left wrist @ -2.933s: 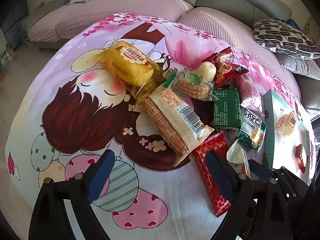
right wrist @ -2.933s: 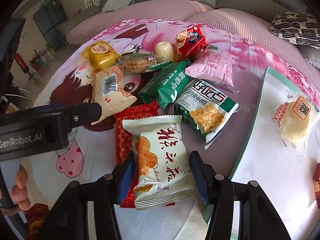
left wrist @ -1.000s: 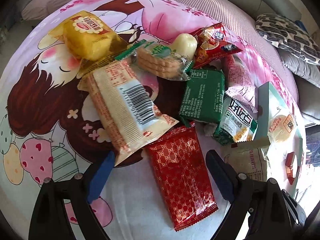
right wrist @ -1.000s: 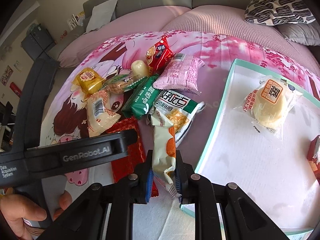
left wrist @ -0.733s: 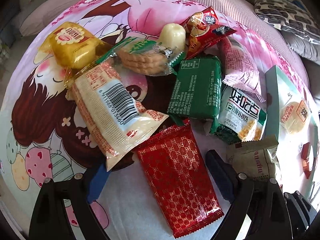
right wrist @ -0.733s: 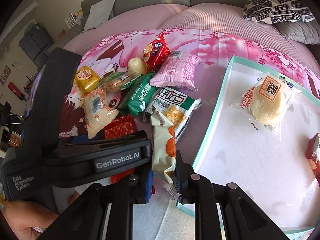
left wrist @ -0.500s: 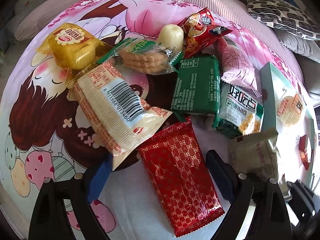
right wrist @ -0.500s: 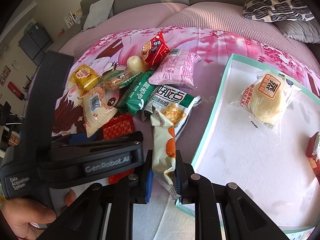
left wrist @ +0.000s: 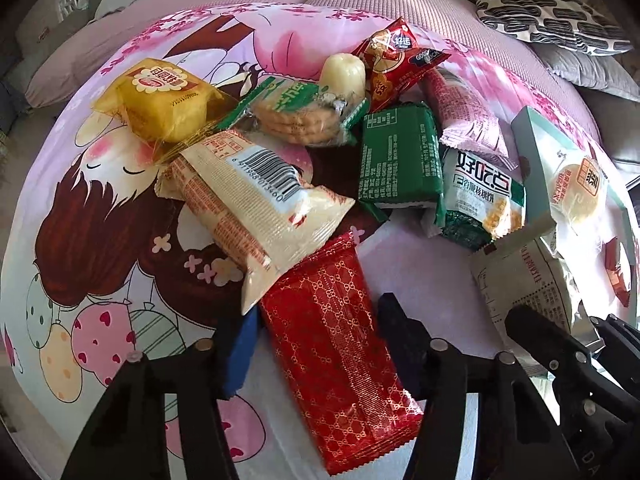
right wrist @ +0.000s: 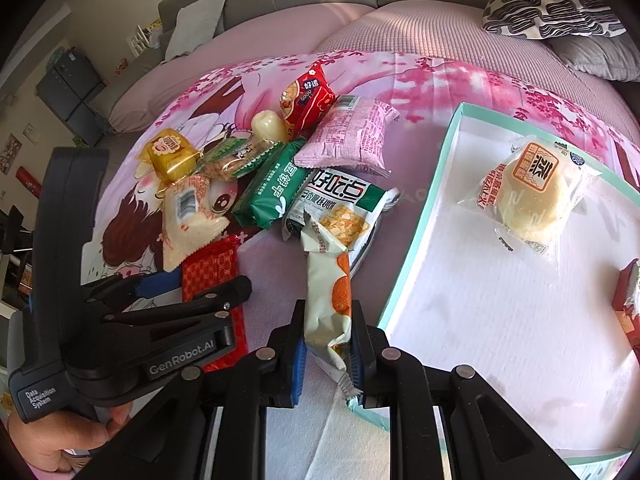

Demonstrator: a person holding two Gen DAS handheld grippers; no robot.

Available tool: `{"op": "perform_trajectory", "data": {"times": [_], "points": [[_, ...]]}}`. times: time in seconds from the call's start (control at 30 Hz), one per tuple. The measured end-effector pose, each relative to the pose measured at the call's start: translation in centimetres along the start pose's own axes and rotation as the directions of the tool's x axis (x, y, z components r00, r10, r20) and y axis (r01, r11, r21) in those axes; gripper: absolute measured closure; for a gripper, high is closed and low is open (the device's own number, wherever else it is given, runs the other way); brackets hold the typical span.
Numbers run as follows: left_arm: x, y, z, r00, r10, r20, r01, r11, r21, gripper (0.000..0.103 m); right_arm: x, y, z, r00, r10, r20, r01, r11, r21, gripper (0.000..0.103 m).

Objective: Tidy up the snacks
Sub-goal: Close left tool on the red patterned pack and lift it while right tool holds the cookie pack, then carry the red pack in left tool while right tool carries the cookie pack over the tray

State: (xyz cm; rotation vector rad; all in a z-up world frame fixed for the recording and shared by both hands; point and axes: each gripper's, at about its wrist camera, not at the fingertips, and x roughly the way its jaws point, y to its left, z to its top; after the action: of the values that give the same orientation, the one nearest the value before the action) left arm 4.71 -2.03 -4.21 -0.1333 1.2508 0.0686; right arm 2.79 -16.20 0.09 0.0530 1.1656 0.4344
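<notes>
A pile of snack packets lies on a pink cartoon cloth. My left gripper (left wrist: 320, 332) points down over a red patterned packet (left wrist: 336, 360); its jaws are closing, one on each long edge of the flat, undented packet. My right gripper (right wrist: 328, 340) is shut on a white and orange packet (right wrist: 326, 292), held upright beside the rim of a teal-edged white tray (right wrist: 412, 232). The left wrist view shows that packet (left wrist: 524, 280) at lower right. In the tray lie a wrapped round cake (right wrist: 528, 196) and a red snack (right wrist: 628, 300).
Around the red packet lie a cream barcode packet (left wrist: 256, 196), yellow cake packet (left wrist: 164, 100), biscuit packet (left wrist: 300, 116), two green packets (left wrist: 400, 156), a pink packet (right wrist: 348, 136) and a red bag (left wrist: 392, 60). A sofa with a patterned cushion (right wrist: 552, 4) lies behind.
The left jaws have narrowed a lot, from wide apart to standing right at the red packet's edges. The right gripper keeps its grip on the white and orange packet and has not moved.
</notes>
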Motion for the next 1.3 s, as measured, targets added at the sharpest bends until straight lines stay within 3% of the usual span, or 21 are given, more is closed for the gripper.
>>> {"op": "perform_trajectory", "data": {"times": [0.23,0.67,1.07,1.3], "points": [[-1.1,-0.2,-0.2,0.997,-0.071,0.010,0.071,0.997,0.013,0.055,0.0,0.0,0.0,1.000,-0.002,0.000,0.002,1.000,0.002,0.083],[-3.0,-1.0,0.1,0.985,-0.158,0.073,0.156,0.987,0.038,0.056,-2.4,-0.2,0.4,0.997,0.004,0.072,-0.006,1.000,0.024,0.083],[-6.9,-0.1,0.3,0.964,-0.187,0.187,0.183,0.982,0.039,0.056,-5.6,-0.7,0.6,0.985,0.017,0.175,-0.025,0.999,0.046,0.083],[-8.2,-0.1,0.6,0.957,-0.188,0.222,0.185,0.982,0.036,0.056,-6.3,-1.0,0.6,0.981,0.019,0.192,-0.029,0.998,0.051,0.083]]}}
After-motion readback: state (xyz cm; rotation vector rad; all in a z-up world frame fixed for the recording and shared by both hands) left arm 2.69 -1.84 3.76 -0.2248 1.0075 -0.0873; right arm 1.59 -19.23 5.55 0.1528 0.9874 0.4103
